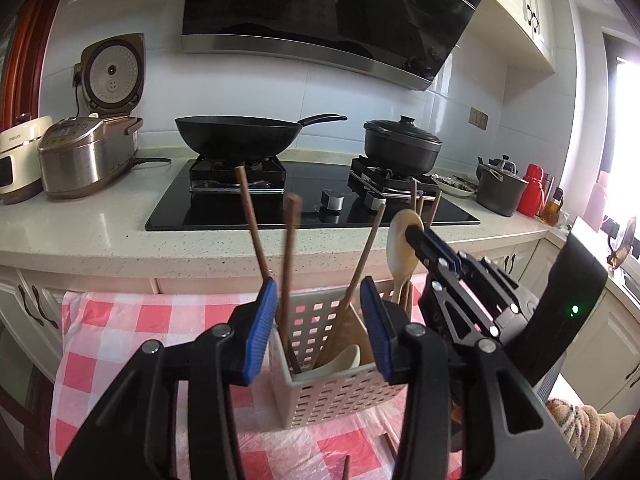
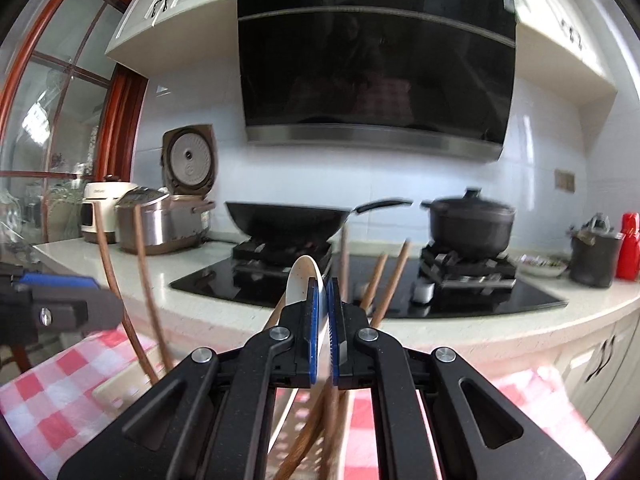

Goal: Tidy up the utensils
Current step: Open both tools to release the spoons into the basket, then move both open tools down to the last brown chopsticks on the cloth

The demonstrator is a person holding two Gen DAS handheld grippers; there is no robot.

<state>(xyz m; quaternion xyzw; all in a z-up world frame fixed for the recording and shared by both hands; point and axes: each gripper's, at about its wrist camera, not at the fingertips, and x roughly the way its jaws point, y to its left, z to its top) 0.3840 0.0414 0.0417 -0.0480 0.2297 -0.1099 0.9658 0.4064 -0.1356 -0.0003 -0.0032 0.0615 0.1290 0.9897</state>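
A beige perforated utensil basket (image 1: 340,396) stands on a red-checked cloth. It holds several brown chopsticks (image 1: 290,280) and a white spoon (image 1: 344,358). My left gripper (image 1: 320,328) is open, its blue pads either side of the basket's near compartment, holding nothing. My right gripper (image 1: 412,234) reaches in from the right and is shut on a second white spoon (image 1: 402,256) standing in the basket's far compartment. In the right wrist view the right gripper (image 2: 323,328) pinches that spoon (image 2: 302,284) by its edge, above the basket (image 2: 296,432), with chopsticks (image 2: 386,280) beside it.
Behind the cloth runs a counter with a black hob (image 1: 312,200), a wok (image 1: 240,136) and a lidded pot (image 1: 402,146). Rice cookers (image 1: 86,152) stand at the left, and a pot and red flask (image 1: 530,190) at the right. Loose chopsticks (image 1: 347,468) lie on the cloth.
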